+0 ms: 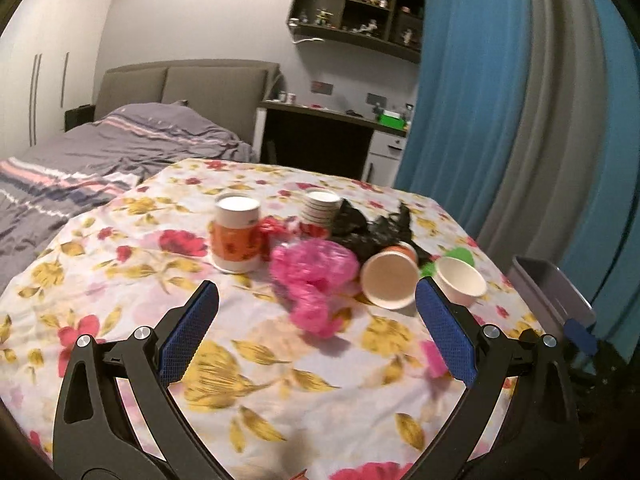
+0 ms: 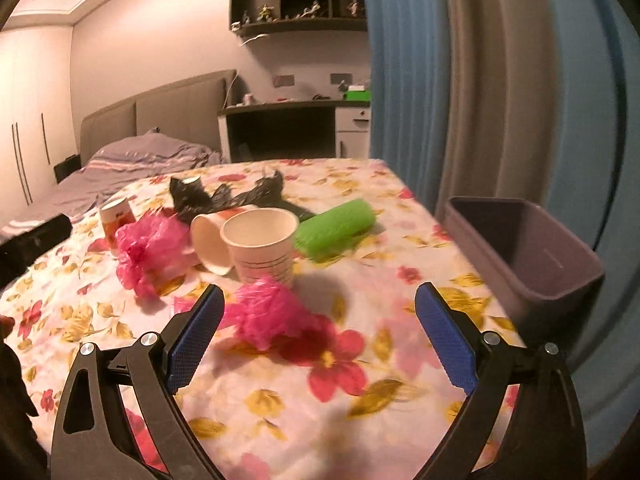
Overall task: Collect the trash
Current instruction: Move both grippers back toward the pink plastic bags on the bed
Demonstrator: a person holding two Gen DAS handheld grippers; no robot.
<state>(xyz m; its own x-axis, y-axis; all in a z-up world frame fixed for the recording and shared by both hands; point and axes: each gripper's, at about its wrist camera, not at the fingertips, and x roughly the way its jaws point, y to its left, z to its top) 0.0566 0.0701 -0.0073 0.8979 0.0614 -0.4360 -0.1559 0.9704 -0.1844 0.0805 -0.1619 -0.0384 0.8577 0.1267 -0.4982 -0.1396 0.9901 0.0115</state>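
Through the left wrist camera I see my left claw (image 1: 316, 328) spread wide and empty above the floral-clothed surface (image 1: 120, 272). Ahead of it lies most of the trash: a crumpled pink plastic bag (image 1: 314, 268) nearest, a paper cup on its side (image 1: 390, 278), an upright paper cup (image 1: 460, 286) to its right, a black plastic bag (image 1: 372, 226) behind them, a striped cup (image 1: 320, 208) and an orange-labelled container (image 1: 236, 236). The grey bin (image 1: 556, 300) sits off the right edge of the surface.

Through the right wrist camera my right claw (image 2: 320, 330) is likewise spread, holding nothing, with a pink plastic wad (image 2: 268, 312) just ahead between its fingers. Beyond stand the upright cup (image 2: 264, 244), the tipped cup (image 2: 210, 246), a second pink bag (image 2: 150, 250), a green roll (image 2: 336, 228) and the black bag (image 2: 224, 196). The bin (image 2: 560, 276) looks empty as far as I can see inside.

I judge collecting has barely begun: everything is left to move. The pink wad looks light, crinkly and easily squashed.
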